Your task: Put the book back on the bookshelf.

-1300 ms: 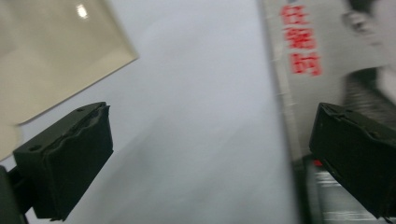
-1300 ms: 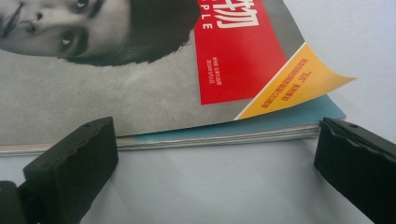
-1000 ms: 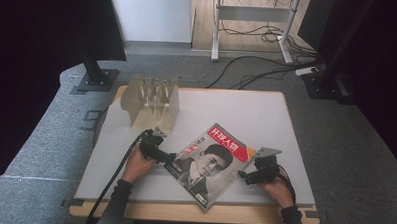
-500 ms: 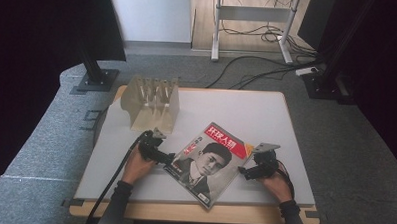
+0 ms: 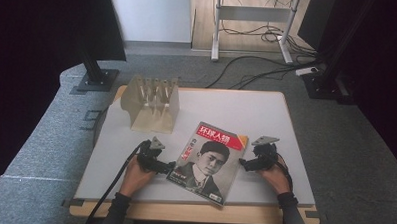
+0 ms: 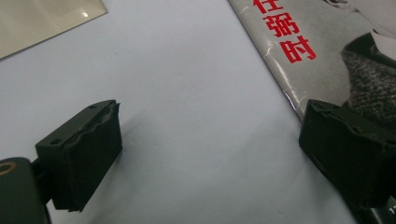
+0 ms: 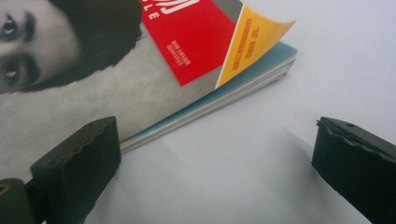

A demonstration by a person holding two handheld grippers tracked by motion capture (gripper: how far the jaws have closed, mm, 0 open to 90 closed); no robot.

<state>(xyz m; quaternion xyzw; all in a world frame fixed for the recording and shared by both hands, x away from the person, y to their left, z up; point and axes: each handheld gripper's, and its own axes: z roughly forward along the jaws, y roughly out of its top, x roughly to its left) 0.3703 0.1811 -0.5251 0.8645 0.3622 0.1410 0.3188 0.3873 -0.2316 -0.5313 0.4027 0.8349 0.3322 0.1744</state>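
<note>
A magazine (image 5: 209, 160) with a portrait and red lettering on its cover lies flat and askew on the white table top (image 5: 266, 114). My left gripper (image 5: 169, 167) rests at the magazine's left edge. It is open, and in the left gripper view (image 6: 210, 154) one jaw sits over the magazine's (image 6: 303, 51) border while the other is over bare table. My right gripper (image 5: 242, 163) is at the right edge, also open (image 7: 215, 168). One of its jaws overlaps the magazine (image 7: 116, 79), whose yellow cover corner (image 7: 261, 37) curls upward.
A beige slotted rack (image 5: 154, 103) stands at the table's back left; its corner (image 6: 42, 18) appears in the left gripper view. Beyond the table are grey carpet, cables (image 5: 248, 68), a metal frame and dark stands at both sides.
The right gripper has moved left, up against the magazine's right edge. The left gripper and the magazine have hardly shifted.
</note>
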